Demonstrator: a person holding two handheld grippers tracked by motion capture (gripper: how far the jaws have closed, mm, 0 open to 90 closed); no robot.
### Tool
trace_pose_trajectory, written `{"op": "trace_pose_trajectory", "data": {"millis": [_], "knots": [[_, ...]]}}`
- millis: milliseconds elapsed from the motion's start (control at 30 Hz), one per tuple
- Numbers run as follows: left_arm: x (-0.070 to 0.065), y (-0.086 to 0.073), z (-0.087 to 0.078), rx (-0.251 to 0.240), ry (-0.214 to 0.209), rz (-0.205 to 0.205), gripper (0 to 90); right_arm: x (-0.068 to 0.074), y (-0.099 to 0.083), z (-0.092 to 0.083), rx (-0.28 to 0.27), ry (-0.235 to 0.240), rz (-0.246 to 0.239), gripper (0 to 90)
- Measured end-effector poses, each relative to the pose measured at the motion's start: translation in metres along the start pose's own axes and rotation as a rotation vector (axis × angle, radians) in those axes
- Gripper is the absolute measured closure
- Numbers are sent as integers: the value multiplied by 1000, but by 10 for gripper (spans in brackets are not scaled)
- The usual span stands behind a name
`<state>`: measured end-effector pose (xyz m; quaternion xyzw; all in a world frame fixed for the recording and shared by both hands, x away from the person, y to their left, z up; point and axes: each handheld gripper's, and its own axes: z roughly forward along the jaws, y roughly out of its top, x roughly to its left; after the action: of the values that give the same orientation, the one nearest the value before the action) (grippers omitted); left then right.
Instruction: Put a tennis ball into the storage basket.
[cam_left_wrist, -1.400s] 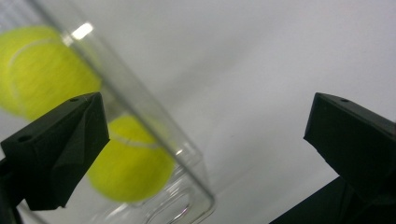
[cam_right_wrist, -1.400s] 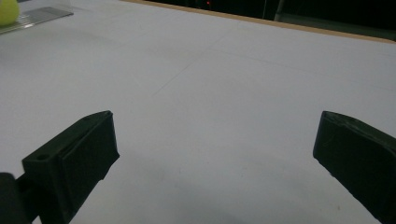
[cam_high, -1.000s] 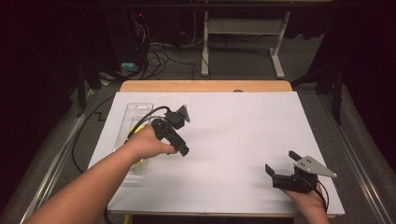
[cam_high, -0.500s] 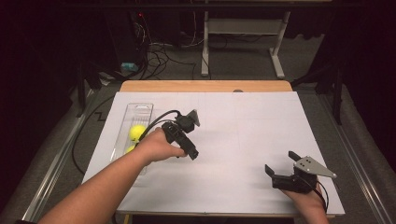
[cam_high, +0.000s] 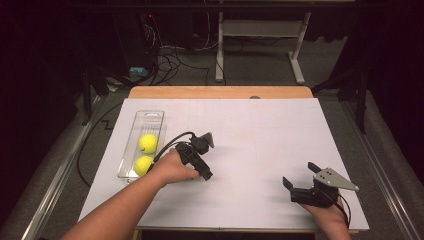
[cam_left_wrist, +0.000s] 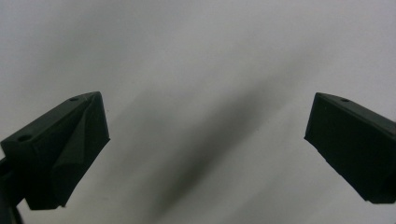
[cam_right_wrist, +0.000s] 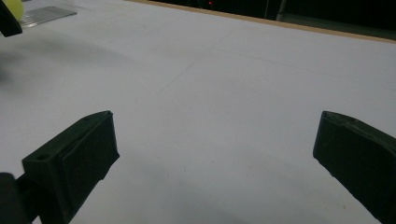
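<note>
Two yellow balls lie in a clear plastic tray (cam_high: 156, 119) at the table's left: one ball (cam_high: 148, 143) farther off, the other (cam_high: 142, 165) nearer the person. My left gripper (cam_high: 200, 161) is just right of the tray, held low over the white table sheet (cam_high: 260, 135). Its jaws stand wide apart with nothing between them, and the left gripper view (cam_left_wrist: 205, 135) has bare sheet under them. My right gripper (cam_high: 300, 176) rests near the front right corner, open and empty (cam_right_wrist: 215, 154). In its view a ball (cam_right_wrist: 14, 6) and the tray's end (cam_right_wrist: 46, 15) appear far off at top left.
The sheet covers most of a wooden table whose far edge (cam_high: 220, 92) shows beyond it. Behind the table stand cables and a white metal stand (cam_high: 260, 35) on a dark floor. A black cable (cam_high: 87, 145) trails off the table's left side.
My left hand and gripper have moved right, away from the tray and out over the sheet, uncovering both balls. The right gripper has stayed put.
</note>
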<state>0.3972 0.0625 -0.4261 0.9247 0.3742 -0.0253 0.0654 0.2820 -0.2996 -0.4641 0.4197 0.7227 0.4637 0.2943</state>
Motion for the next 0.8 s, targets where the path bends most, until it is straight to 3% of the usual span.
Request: {"op": "trace_pose_trajectory", "data": {"millis": [67,133,167,233,433,633,800], "knots": [[-1,-2,2,-32,10,2,6,0,0,0,0,0,0,0],[-5,-5,1,-102,42,23,6,0,0,0,0,1,0,0],[-5,-8,0,-160,25,16,6,1,0,0,0,1,-1,0],[-2,-17,1,-289,-57,-28,6,1,0,0,-1,2,-5,0],[-7,-37,17,-510,-65,-62,5,2,0,-1,-2,4,-7,0],[-12,-55,23,-688,-55,-72,7,5,1,0,1,8,-9,0],[-13,-71,29,-799,-49,-54,9,6,0,-1,-5,11,-8,0]]}}
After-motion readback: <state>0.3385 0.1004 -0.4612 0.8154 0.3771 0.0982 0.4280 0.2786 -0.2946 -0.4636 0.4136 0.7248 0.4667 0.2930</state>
